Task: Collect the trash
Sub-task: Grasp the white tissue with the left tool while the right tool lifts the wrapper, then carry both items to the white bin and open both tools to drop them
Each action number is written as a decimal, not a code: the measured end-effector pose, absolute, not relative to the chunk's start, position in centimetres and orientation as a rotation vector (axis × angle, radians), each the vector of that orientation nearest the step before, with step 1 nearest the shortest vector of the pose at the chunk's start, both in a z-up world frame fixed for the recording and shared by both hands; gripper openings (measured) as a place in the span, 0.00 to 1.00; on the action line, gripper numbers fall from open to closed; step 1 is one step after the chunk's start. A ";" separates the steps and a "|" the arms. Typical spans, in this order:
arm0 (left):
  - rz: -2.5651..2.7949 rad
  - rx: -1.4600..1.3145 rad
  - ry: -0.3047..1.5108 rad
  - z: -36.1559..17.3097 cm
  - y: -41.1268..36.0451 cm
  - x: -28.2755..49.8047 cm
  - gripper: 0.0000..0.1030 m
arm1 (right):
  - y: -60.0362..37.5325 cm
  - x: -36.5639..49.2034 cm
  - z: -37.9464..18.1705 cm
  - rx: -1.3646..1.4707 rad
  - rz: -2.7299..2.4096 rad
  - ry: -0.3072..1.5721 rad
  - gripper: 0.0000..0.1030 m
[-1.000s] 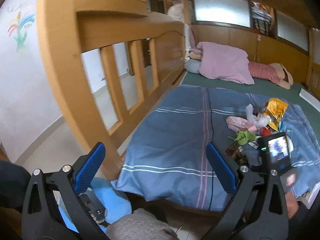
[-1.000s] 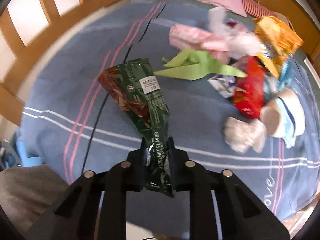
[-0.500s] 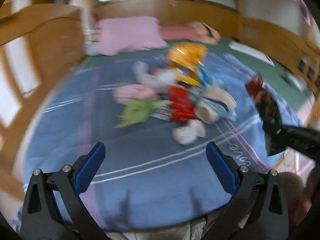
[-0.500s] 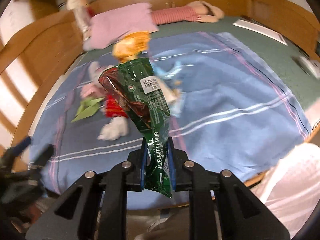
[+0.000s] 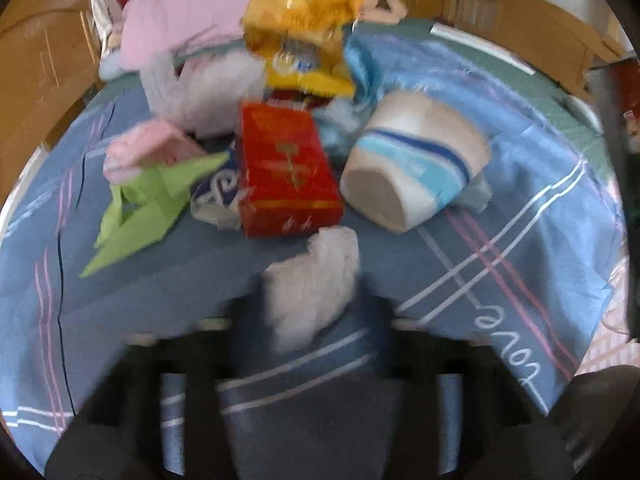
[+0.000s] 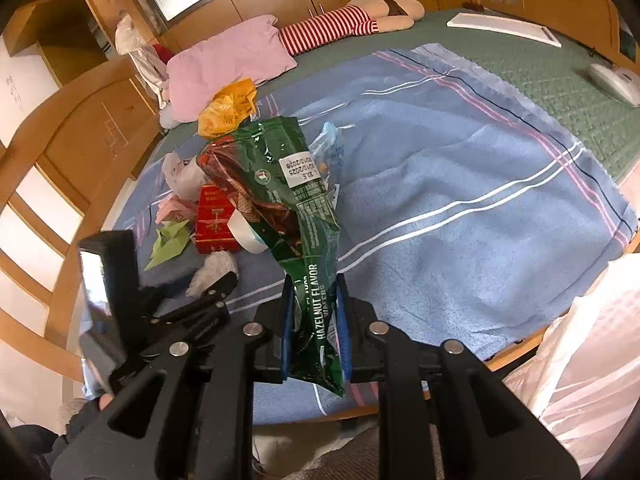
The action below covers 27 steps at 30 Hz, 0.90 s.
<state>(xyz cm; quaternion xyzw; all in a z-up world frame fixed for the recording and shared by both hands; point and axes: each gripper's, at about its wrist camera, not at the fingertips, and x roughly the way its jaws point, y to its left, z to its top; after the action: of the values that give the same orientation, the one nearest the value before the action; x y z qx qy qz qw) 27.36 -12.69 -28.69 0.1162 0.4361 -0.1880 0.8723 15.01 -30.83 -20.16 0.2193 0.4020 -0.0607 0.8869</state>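
My right gripper (image 6: 314,320) is shut on a green hazelnut wafer wrapper (image 6: 280,200) and holds it up above the blue blanket (image 6: 460,184). My left gripper (image 5: 308,320) is blurred; its fingers stand either side of a crumpled white tissue (image 5: 316,280) on the blanket, and I cannot tell if they grip it. It also shows in the right wrist view (image 6: 216,280) by the tissue (image 6: 212,270). Beyond lie a red box (image 5: 286,168), a paper cup (image 5: 416,164), green folded paper (image 5: 148,204), a yellow snack bag (image 5: 304,32), pink and white wrappers.
A translucent white plastic bag (image 6: 580,340) hangs at the right, beside the bed's edge. A pink pillow (image 6: 228,64) and a striped doll (image 6: 352,20) lie at the far end. A wooden bed rail (image 6: 52,200) runs along the left.
My left gripper swung from the bed rail toward the trash pile and came down around the white tissue. My right gripper lifted the green wrapper off the blanket and carried it rightward.
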 end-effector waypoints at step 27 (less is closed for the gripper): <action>-0.790 0.223 0.628 -12.3 -27.3 9.6 0.23 | -38.7 -7.8 -8.6 0.421 -0.617 0.501 0.20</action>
<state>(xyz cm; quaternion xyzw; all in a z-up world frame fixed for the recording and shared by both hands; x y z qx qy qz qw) 9.60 -27.29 -12.32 0.1066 0.3002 -0.3779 0.8693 -7.78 -38.67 -8.63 0.2034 0.2423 -0.2982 0.9005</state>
